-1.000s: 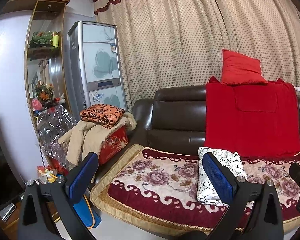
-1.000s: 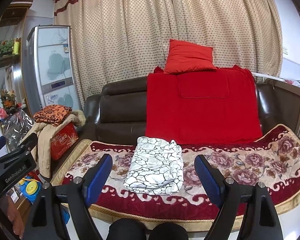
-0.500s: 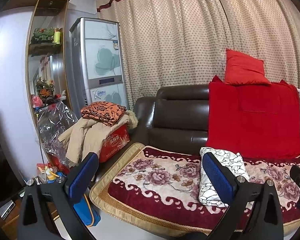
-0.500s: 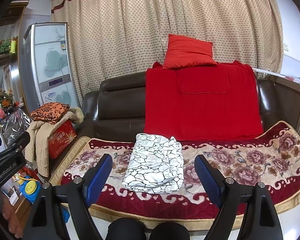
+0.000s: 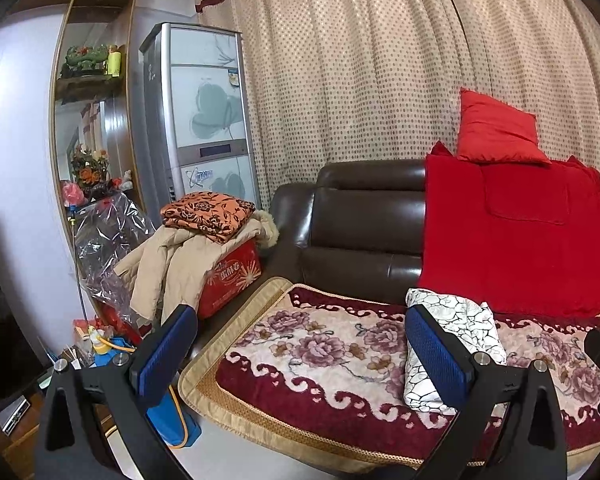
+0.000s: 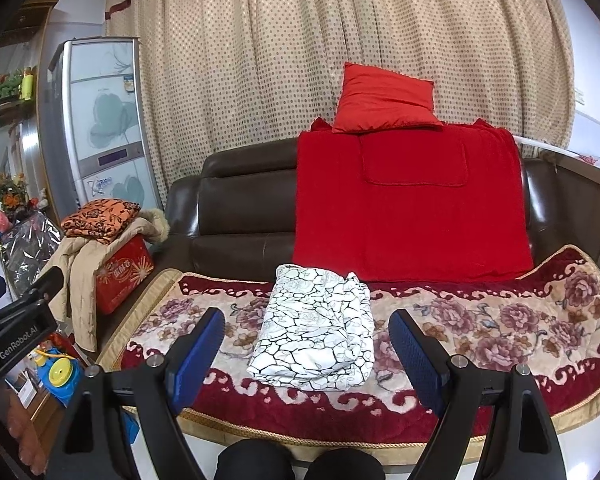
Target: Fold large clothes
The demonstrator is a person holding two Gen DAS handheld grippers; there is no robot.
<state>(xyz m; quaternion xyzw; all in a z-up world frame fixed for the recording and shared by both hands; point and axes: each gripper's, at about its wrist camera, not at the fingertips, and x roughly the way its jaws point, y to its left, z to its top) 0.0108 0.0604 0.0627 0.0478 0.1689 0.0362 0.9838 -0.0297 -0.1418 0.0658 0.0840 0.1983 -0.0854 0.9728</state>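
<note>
A white garment with a black crackle print [image 6: 316, 328] lies folded on the flowered red sofa cover [image 6: 500, 320]. My right gripper [image 6: 306, 350] hangs open in front of the sofa, its blue pads either side of the garment's near end, apart from it and holding nothing. In the left wrist view the same garment [image 5: 464, 320] shows partly behind the right pad. My left gripper [image 5: 300, 352] is open and holds nothing; it hangs over the sofa's left front corner, to the left of the garment.
A brown leather sofa [image 6: 244, 200] carries a red blanket [image 6: 412, 208] and a red cushion [image 6: 384, 98]. Left of it stand a red box [image 5: 230, 280] under a beige coat and orange cloth [image 5: 208, 210], a tall air conditioner [image 5: 204, 120], and clutter on the floor. A person's knees [image 6: 300, 462] show below.
Both views have drifted slightly: the sofa and garment sit a little lower and nearer in frame. The garment lies as before and both grippers stay open.
</note>
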